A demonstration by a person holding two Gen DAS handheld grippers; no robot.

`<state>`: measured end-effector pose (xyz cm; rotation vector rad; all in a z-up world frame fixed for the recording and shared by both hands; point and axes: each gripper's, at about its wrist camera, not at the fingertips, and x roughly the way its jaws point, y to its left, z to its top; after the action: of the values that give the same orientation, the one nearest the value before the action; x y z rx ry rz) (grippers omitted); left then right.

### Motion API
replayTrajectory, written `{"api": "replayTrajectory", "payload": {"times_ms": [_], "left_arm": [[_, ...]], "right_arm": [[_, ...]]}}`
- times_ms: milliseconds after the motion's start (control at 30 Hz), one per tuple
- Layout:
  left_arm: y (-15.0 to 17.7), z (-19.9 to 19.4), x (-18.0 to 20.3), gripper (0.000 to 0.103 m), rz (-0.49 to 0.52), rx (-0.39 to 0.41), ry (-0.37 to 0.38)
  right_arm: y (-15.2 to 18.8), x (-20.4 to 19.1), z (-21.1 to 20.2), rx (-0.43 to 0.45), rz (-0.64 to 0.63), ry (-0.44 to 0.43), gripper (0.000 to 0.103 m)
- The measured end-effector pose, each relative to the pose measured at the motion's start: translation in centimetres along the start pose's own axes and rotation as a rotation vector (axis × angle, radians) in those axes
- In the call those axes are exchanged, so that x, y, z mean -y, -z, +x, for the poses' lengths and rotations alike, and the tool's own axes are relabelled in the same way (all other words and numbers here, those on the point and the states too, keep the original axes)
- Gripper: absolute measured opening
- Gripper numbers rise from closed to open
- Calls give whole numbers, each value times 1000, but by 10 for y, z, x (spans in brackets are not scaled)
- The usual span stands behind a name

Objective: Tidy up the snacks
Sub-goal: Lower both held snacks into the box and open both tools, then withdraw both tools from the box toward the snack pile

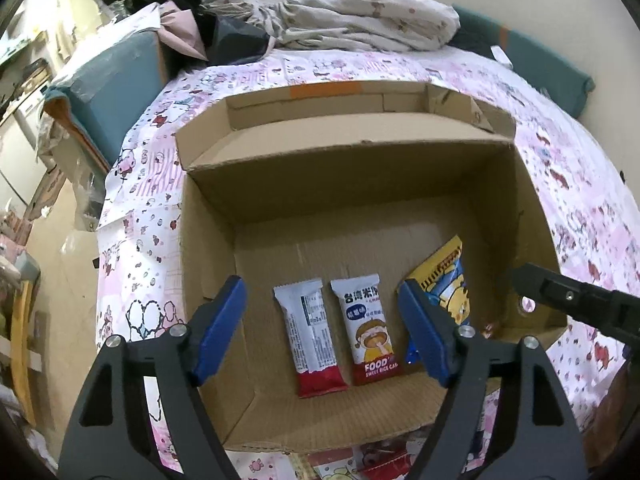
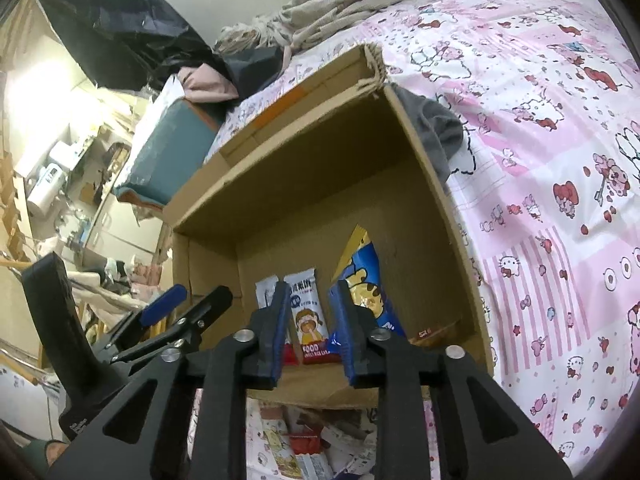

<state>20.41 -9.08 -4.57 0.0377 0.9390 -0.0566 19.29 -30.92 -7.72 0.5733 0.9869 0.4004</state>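
Note:
An open cardboard box [image 1: 208, 232] lies on the bed. On its floor lie two white-and-red rice cake packets, one face down [image 1: 310, 336] and one face up [image 1: 370, 328], side by side, and a blue-and-yellow snack bag [image 1: 450, 280] at the right. My left gripper [image 1: 324, 320] is open and empty above the two packets. My right gripper [image 2: 314, 328] is open and empty, over the near edge of the box [image 2: 440, 184]; the face-up packet [image 2: 308, 320] and the blue bag [image 2: 366, 280] show past its fingers. More snack packets [image 2: 304, 448] lie below it, outside the box.
The bed has a pink cartoon sheet [image 1: 148, 216]. A crumpled blanket [image 1: 360, 16] and black bags [image 1: 232, 40] lie at its far end. A teal padded frame [image 1: 116, 88] borders the left. A cluttered floor lies at the far left. A grey cloth [image 2: 440, 128] hangs by the box's right wall.

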Motion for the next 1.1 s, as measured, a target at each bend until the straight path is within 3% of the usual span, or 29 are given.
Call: {"api": "replayTrajectory", "payload": {"times_ms": [33,67,100,300,433,800,1100], "left_arm": [[0,-2,-1,76,-4,6,1],[-1,-4,-1,76,-6,14,2],[-1,-5,-1,76,-7,21,1],[0,-15,-9,76,-48,44,10],[1,-22,-17,88,-90,39,33],[14,-55,-21,88,-76,69,29],[37,-68,-29,88,-87,37,41]], "right_arm": [[0,1,-3,12,8,-4,43],[-1,0,-4,21,14,-7,58],[-1,0,-6,33,18,-11,67],[-3,0,-18,79,36,-15,71],[1,1,-27,93,45,-5,78],[21,-7,-57,111,9,53,81],[48,-3,-68,82,32,96,81]]}}
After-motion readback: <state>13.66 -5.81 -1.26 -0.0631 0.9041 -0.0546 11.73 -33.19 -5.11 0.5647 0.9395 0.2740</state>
